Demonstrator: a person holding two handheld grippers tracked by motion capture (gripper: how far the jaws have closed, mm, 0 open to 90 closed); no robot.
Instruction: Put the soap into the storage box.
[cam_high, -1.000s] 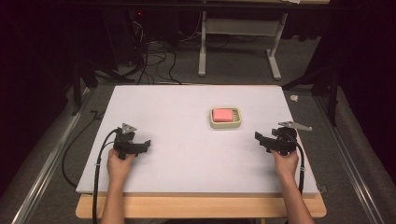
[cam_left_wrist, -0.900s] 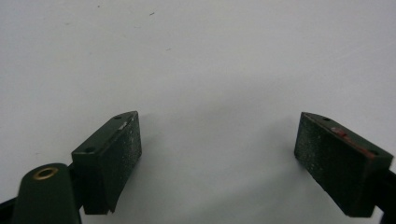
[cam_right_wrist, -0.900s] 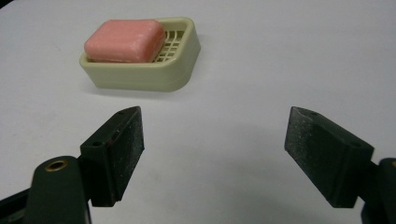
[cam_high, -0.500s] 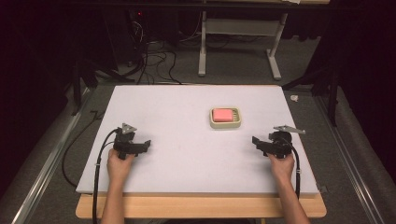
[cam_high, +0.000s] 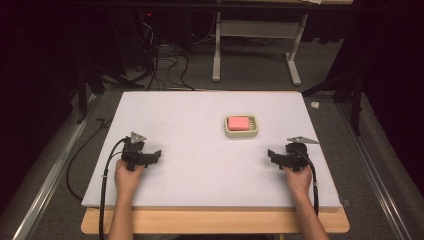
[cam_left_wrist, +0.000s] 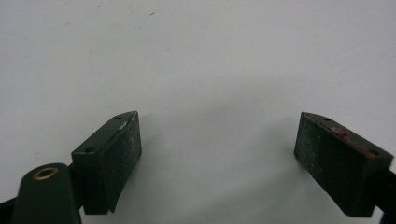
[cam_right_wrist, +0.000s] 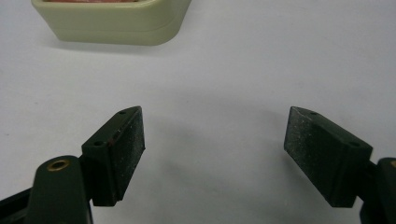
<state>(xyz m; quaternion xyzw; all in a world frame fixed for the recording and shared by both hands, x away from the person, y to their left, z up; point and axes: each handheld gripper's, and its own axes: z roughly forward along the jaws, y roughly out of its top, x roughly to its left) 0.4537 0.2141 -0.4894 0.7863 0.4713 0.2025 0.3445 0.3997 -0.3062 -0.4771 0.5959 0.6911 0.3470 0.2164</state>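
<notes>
From above, my left gripper and right gripper rest low on the white table, pink soap in its cream dish sitting nearer the right one. Left gripper view: jaws wide apart, nothing between. Right gripper view: jaws spread too, dish ahead.

1. White table top, rectangular, sitting on a wooden board whose edge shows along the near side.
2. Cream tray lies on the white surface, right of centre, toward the far half; it holds a pink block.
3. In the right gripper view the tray's rounded wall rests flat on the surface.
</notes>
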